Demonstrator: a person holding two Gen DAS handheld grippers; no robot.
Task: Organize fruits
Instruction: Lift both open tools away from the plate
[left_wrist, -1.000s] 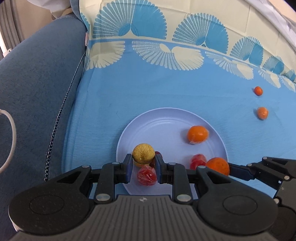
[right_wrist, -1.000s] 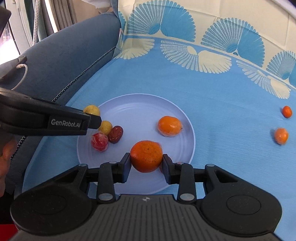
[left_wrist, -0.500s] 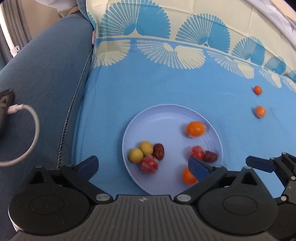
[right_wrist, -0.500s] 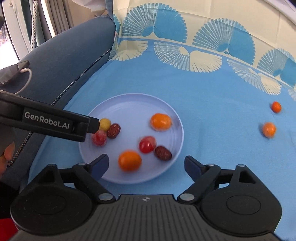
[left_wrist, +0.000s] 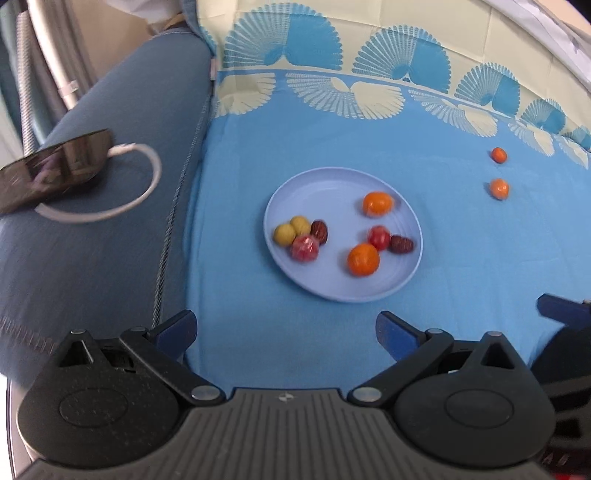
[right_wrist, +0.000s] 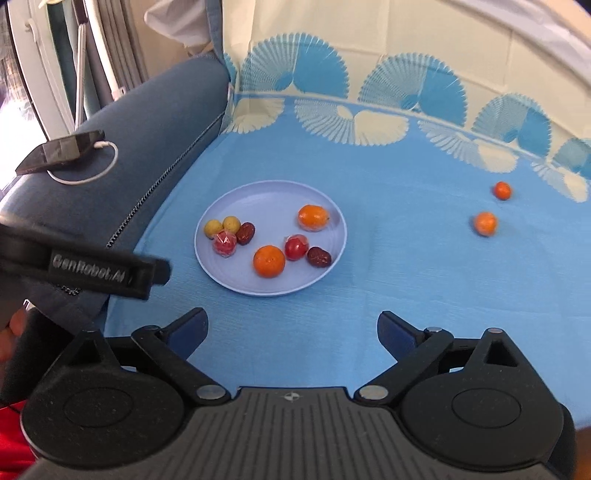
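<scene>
Both grippers hang above the near edge of the cloth with nothing between their fingers. The left gripper (left_wrist: 286, 326) has its blue-padded fingers spread wide, and the right gripper (right_wrist: 291, 326) is spread just as wide. Their bodies are matte black plastic with a ribbed grey panel at the base.

A round, smooth, pale lavender plate (left_wrist: 332, 184) with a shallow raised rim sits on a blue tablecloth (left_wrist: 369, 140), a soft woven fabric printed along its far side with cream and blue fan shapes. On the left part of the plate two small dull yellow round fruits (left_wrist: 285, 233) touch each other, with a dark red wrinkled date (left_wrist: 319, 231) beside them and a glossy red fruit (left_wrist: 305, 248) wrapped in clear film just in front. On the right part lies an orange mandarin (left_wrist: 377, 203) at the back, a second mandarin (left_wrist: 363, 259) nearer, and between them a shiny red tomato (left_wrist: 379, 237) touching another date (left_wrist: 402, 244).

Well apart from the plate, to the right on bare cloth, lie two small orange fruits (left_wrist: 499, 189), one behind the other.

To the left is a blue cushioned sofa arm (left_wrist: 92, 240) of coarse weave, carrying a dark glossy phone (left_wrist: 51, 170) with a looping white cable (left_wrist: 144, 173).
</scene>
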